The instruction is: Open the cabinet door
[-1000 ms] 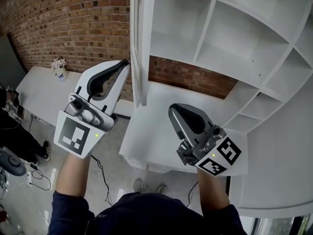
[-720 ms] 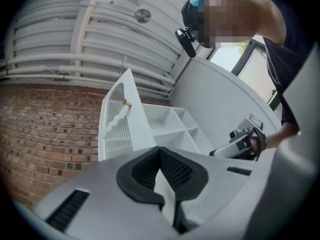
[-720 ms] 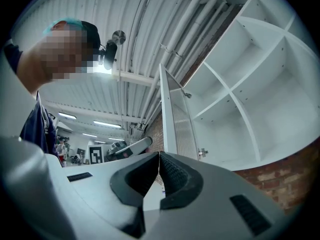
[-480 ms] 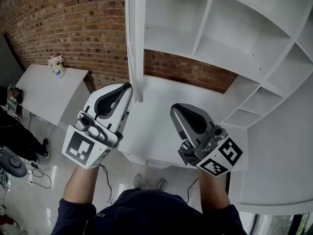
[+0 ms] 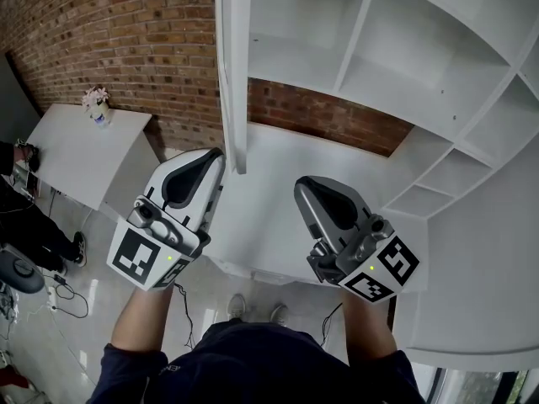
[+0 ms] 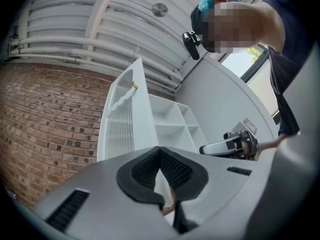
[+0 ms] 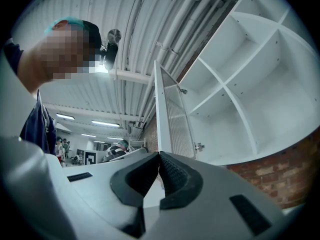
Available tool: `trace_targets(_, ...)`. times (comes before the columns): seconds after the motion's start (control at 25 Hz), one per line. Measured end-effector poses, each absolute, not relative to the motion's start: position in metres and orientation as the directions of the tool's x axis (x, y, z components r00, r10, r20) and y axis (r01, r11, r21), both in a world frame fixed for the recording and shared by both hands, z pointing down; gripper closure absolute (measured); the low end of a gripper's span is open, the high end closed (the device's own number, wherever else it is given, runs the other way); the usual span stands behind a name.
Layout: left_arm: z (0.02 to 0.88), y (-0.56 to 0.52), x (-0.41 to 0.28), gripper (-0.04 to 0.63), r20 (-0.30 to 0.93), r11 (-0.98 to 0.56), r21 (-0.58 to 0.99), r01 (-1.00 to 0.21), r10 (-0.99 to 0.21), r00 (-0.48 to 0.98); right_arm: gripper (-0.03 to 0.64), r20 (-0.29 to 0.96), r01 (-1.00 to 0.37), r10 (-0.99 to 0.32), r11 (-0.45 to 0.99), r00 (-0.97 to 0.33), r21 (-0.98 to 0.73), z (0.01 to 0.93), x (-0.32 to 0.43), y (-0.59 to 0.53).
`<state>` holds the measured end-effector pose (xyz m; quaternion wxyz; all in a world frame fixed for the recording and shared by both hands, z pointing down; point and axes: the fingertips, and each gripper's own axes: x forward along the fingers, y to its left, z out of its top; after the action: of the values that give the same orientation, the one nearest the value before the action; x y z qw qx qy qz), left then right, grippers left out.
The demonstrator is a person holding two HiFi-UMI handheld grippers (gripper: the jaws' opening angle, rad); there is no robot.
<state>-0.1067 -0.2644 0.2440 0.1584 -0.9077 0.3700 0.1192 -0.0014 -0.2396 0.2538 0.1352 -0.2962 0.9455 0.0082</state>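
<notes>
**Cabinet door stands open as both grippers sit closed**

The left gripper (image 5: 216, 156), jaws pressed together with nothing between them, points up toward the lower end of the white cabinet door (image 5: 233, 74). Its tip is just beside the door's bottom edge; whether the two touch cannot be told. To its right, apart from the door, the right gripper (image 5: 301, 185) also has its jaws together and holds nothing, seen against the white ledge (image 5: 269, 225) under the shelves. The door is swung out from the left side of the cabinet (image 5: 362, 36), edge-on to the head camera, and its ribbed panel shows in both gripper views. A brick wall (image 5: 126, 49) runs behind. A white table (image 5: 76, 158) at the far left carries a small vase of flowers (image 5: 98, 103).
</notes>
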Motion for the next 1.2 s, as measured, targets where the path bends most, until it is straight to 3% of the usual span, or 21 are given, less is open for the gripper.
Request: trace_targets(1.2, 0.255, -0.271, -0.107, 0.588, -0.314, -0.662, -0.193, -0.724, -0.657, 0.685, 0.591, -0.261, -0.543, -0.537, 0.838, -0.802, -0.054, 0.252, -0.005, -0.242)
